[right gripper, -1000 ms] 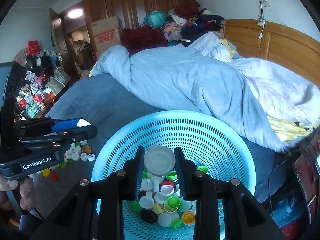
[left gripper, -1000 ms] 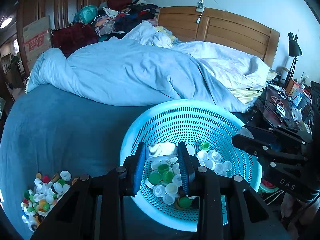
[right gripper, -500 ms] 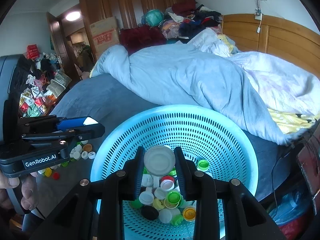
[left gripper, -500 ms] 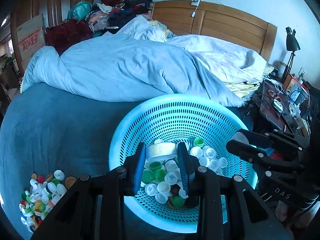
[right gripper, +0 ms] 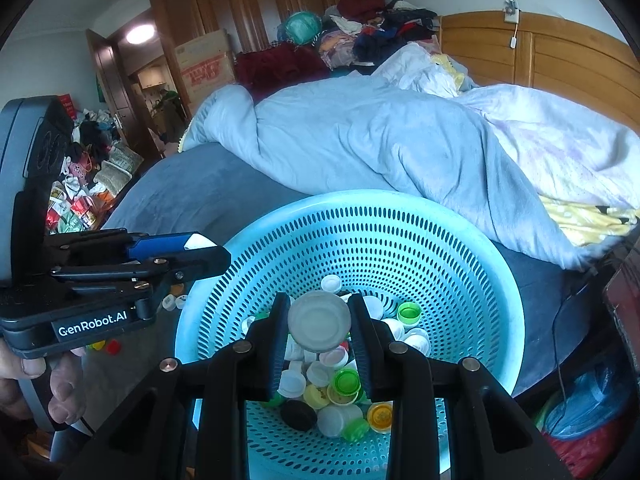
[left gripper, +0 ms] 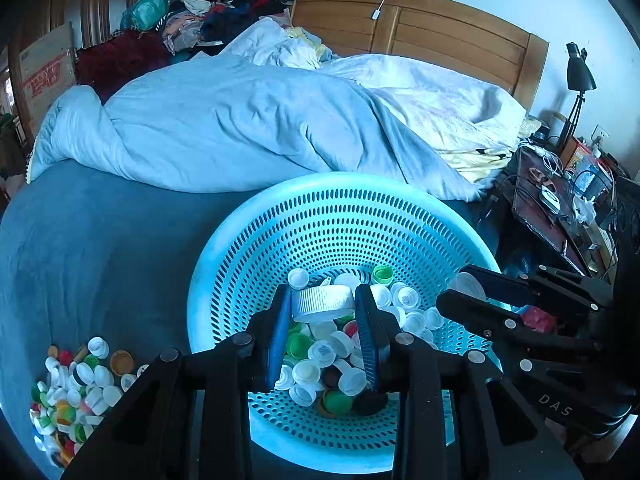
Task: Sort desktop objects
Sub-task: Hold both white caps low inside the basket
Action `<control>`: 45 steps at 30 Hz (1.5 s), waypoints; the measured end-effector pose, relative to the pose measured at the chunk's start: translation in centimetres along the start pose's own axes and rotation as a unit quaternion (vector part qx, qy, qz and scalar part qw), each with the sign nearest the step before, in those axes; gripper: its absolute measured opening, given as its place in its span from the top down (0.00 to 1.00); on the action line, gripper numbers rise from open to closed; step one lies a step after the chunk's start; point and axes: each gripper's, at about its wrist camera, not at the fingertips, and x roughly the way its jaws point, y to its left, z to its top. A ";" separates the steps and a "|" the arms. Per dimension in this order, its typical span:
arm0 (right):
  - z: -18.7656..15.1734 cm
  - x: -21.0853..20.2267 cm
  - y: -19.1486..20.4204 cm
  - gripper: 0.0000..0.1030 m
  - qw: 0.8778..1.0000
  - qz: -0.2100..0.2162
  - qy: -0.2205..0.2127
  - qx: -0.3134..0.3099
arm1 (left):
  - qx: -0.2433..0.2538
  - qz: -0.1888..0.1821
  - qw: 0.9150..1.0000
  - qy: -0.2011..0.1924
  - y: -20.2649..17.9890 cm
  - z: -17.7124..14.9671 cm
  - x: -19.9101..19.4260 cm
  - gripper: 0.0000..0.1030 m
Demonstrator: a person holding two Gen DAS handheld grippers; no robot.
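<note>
Dozens of loose caps (left gripper: 76, 392) lie heaped on the blue bedcover at far left. Next, the left gripper (left gripper: 323, 305) pinches a ribbed white lid (left gripper: 323, 302) over the blue basket (left gripper: 224, 280). Rightward, the right gripper (right gripper: 319, 326) clamps a flat grey lid (right gripper: 319, 326) above the basket's caps (right gripper: 340, 384).

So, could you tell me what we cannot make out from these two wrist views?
- Left wrist view: the loose cap pile runs off the lower left edge; its extent is unknown.
- Right wrist view: the same pile is mostly hidden behind the left gripper.
- Both views: caps low in the basket are hidden by gripper fingers and the held white lid or grey lid.
- Nightstand items: too small to identify.
</note>
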 end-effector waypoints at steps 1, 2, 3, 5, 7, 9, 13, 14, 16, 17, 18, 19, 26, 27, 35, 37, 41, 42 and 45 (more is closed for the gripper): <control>0.0 0.0 0.0 0.69 1.000 -0.001 0.000 0.001 | 0.000 0.000 1.000 0.000 0.0 0.0 0.0 0.74; -0.1 0.1 0.0 0.69 1.000 -0.001 0.001 0.002 | 0.001 -0.001 1.000 0.001 0.0 0.0 0.1 0.74; -0.1 0.2 0.0 0.69 1.000 -0.001 0.002 0.003 | 0.001 -0.001 1.000 0.001 0.0 0.0 0.1 0.74; -0.2 0.4 -0.1 0.69 1.000 0.000 0.004 0.004 | 0.001 -0.002 1.000 0.002 -0.1 0.1 0.3 0.74; -0.2 0.4 -0.2 0.69 1.000 0.000 0.004 0.005 | 0.001 -0.002 1.000 0.003 -0.1 0.1 0.4 0.74; -0.2 0.5 -0.3 0.69 1.000 0.000 0.005 0.005 | 0.001 -0.003 1.000 0.004 -0.1 0.1 0.5 0.74; -0.3 0.7 -0.5 0.69 1.000 -0.002 0.007 0.009 | 0.001 -0.006 1.000 0.005 -0.3 0.1 0.7 0.74; -0.3 0.7 -0.5 0.69 1.000 -0.002 0.007 0.009 | 0.002 -0.006 1.000 0.005 -0.4 0.1 0.8 0.74; -0.3 0.8 -0.6 0.69 1.000 -0.003 0.008 0.009 | 0.002 -0.007 1.000 0.006 -0.6 0.1 0.9 0.74; -0.3 0.8 -0.6 0.69 1.000 -0.003 0.008 0.010 | 0.002 -0.008 1.000 0.006 -0.6 0.0 0.9 0.74; -0.4 0.8 -0.6 0.69 1.000 -0.003 0.008 0.010 | 0.002 -0.008 1.000 0.006 -0.7 0.0 0.9 0.74; -0.4 0.8 -0.6 0.69 1.000 -0.003 0.008 0.011 | 0.003 -0.009 1.000 0.005 -0.7 0.0 0.9 0.74; -0.5 1.1 -0.7 0.69 1.000 -0.002 0.011 0.013 | 0.001 -0.008 1.000 0.007 -0.7 -0.1 1.0 0.74; -0.5 1.1 -0.7 0.69 1.000 -0.002 0.011 0.013 | 0.001 -0.009 1.000 0.007 -0.6 -0.1 1.0 0.74; -0.6 1.5 -0.7 0.69 1.000 -0.001 0.015 0.016 | 0.001 -0.013 1.000 0.012 -0.8 -0.3 1.5 0.74; -0.6 1.6 -0.8 0.69 1.000 -0.001 0.016 0.016 | -0.001 -0.015 1.000 0.014 -0.7 -0.4 1.6 0.74; -0.6 1.7 -0.8 0.69 1.000 -0.002 0.017 0.017 | -0.003 -0.015 1.000 0.016 -0.6 -0.5 1.8 0.74; -0.6 1.8 -0.8 0.69 1.000 -0.002 0.018 0.017 | -0.003 -0.015 1.000 0.016 -0.6 -0.5 1.8 0.74; -0.7 1.9 -0.8 0.69 1.000 -0.002 0.019 0.018 | -0.002 -0.016 1.000 0.017 -0.6 -0.5 1.8 0.74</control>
